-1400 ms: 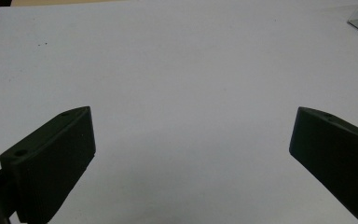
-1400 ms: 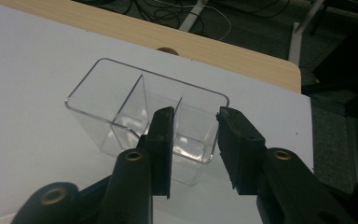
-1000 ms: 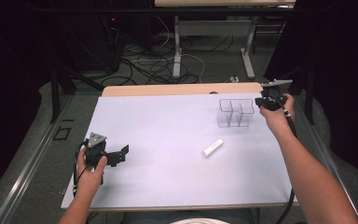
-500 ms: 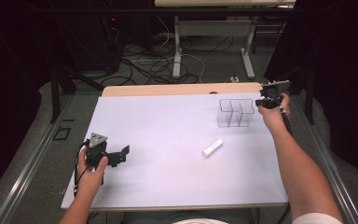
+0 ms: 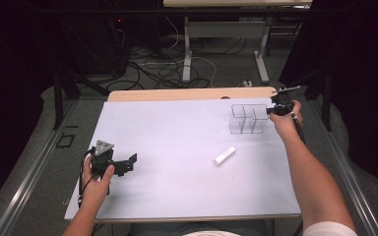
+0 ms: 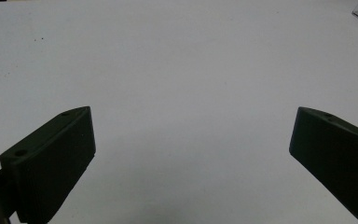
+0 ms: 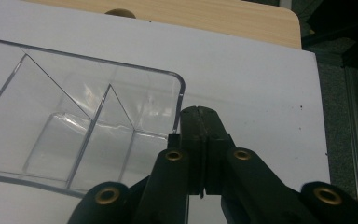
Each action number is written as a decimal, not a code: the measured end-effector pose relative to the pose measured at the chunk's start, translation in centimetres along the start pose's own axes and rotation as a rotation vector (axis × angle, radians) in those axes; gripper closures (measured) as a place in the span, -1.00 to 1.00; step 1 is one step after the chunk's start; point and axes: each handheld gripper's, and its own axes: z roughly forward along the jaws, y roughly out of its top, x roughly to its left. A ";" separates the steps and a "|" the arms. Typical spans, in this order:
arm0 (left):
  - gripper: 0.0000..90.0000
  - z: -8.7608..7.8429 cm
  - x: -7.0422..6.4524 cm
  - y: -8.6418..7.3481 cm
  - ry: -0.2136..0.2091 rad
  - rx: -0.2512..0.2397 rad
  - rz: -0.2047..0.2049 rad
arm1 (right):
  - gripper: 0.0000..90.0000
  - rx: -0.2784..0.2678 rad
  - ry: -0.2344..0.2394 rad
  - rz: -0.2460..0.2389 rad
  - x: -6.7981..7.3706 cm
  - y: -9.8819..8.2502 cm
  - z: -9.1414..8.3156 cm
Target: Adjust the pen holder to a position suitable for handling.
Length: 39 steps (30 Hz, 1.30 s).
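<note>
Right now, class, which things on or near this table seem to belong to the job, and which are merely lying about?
Probably the job:
clear divided box
white stick
right gripper, shut beside the box
left gripper, open

Lying about:
floor cables
far table's legs

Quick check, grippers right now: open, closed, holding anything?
Left hand-held gripper: open, jaws wide apart over the white table, holding nothing.
Right hand-held gripper: closed, jaws pressed together beside the clear divided box, nothing visible between them.

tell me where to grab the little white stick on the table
Grip the white stick across its narrow width at mid-length, coming straight down. It lies flat on the table, slanted, so turn the jaws square to its long sides. Nothing lies beside it.
</note>
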 end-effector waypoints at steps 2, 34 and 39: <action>-1.00 0.1 -0.1 0.0 0.003 -0.008 -0.003 | 1.00 0.001 -0.002 -0.001 0.1 -0.1 0.1; -1.00 0.3 -0.4 0.0 -0.006 0.002 0.003 | 1.00 -0.024 0.071 -0.027 4.1 -0.6 0.1; -1.00 0.2 -0.4 0.0 -0.010 0.010 0.004 | 1.00 -0.028 0.102 -0.030 5.6 -0.6 0.2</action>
